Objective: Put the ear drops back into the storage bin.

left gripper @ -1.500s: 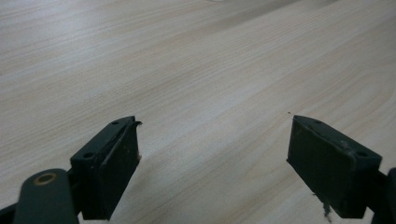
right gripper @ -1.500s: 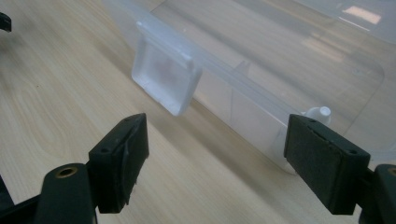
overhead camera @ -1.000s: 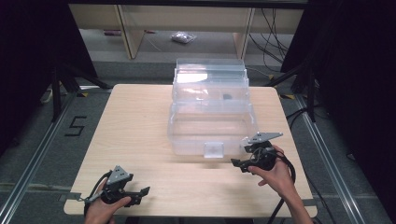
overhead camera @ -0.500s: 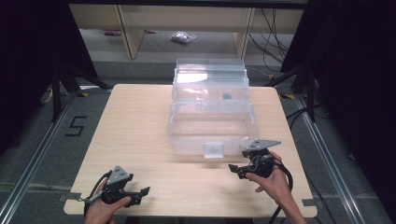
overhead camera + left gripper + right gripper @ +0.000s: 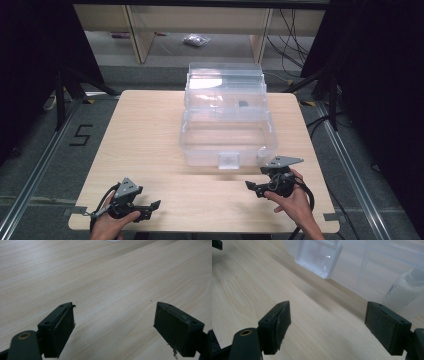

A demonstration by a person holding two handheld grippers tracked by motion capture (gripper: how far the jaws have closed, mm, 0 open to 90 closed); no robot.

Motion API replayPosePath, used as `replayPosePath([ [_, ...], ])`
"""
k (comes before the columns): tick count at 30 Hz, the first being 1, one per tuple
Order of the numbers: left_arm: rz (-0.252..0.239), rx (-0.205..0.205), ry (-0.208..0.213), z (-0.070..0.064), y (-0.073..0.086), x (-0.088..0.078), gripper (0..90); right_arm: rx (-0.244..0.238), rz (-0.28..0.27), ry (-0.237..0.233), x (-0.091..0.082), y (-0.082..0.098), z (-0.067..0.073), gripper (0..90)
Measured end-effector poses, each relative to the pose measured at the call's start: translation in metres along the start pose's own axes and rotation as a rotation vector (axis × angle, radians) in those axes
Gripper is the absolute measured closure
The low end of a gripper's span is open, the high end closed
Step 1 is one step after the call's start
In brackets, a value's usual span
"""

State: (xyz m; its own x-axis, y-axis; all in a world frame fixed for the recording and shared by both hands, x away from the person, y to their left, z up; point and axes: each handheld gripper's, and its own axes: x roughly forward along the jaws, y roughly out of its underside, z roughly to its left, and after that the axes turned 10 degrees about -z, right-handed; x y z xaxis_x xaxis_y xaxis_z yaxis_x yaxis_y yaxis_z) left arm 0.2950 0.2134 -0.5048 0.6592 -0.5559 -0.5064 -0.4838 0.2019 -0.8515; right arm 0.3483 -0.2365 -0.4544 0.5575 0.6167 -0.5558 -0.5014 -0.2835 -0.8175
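A clear plastic box (image 5: 227,135) with a front latch (image 5: 229,160) stands in the middle of the wooden table (image 5: 150,130), its lid raised behind it. My right gripper (image 5: 252,187) hovers just in front of the box's right corner, pointing left. Its jaws have just been opening and stand open with nothing between them. The right gripper view has the gripper (image 5: 328,325) facing the latch (image 5: 319,258) and a white bottle (image 5: 404,290) behind the clear wall. My left gripper (image 5: 150,206) rests open near the front left edge, and in its own view the gripper (image 5: 113,325) has bare wood (image 5: 100,277) ahead.
A small dark item (image 5: 243,104) lies in the box's back part. Beyond the table, a plastic bag (image 5: 196,40) lies on the floor between shelf legs. A "5" mark (image 5: 80,135) is on the floor at the left. Black cables trail at the right.
My right hand has drawn back from the box toward the table's front edge and sunk a little. The left hand has stayed put.
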Motion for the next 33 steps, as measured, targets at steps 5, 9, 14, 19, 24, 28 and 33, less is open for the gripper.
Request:
replayPosePath([
  [5, -0.002, 0.002, 0.003, 0.0, 0.0, 0.0, 15.9, -0.036, -0.029, -0.006, -0.001, 0.006, -0.002, 21.9],
  [9, -0.001, 0.003, 0.003, 0.0, 0.0, 0.0, 16.0, 0.004, -0.027, -0.014, -0.003, 0.013, 0.001, 21.5],
  [14, -0.004, -0.004, 0.0, 0.0, 0.001, 0.001, 15.9, 0.012, -0.03, -0.019, -0.004, 0.018, 0.005, 21.0],
  [19, -0.005, -0.003, 0.001, 0.0, 0.001, 0.0, 15.9, -0.017, -0.04, -0.055, -0.006, 0.025, 0.003, 19.9],
  [24, 0.01, 0.01, 0.006, 0.001, 0.0, 0.0, 16.0, 0.019, -0.037, -0.033, -0.008, 0.032, 0.006, 19.9],
  [28, 0.002, -0.003, 0.0, 0.0, 0.0, 0.0, 16.0, 0.008, -0.028, -0.024, -0.01, 0.035, 0.006, 19.9],
  [33, 0.0, 0.001, 0.005, 0.0, 0.0, 0.0, 16.0, 0.026, -0.009, -0.004, -0.013, 0.042, 0.009, 20.0],
])
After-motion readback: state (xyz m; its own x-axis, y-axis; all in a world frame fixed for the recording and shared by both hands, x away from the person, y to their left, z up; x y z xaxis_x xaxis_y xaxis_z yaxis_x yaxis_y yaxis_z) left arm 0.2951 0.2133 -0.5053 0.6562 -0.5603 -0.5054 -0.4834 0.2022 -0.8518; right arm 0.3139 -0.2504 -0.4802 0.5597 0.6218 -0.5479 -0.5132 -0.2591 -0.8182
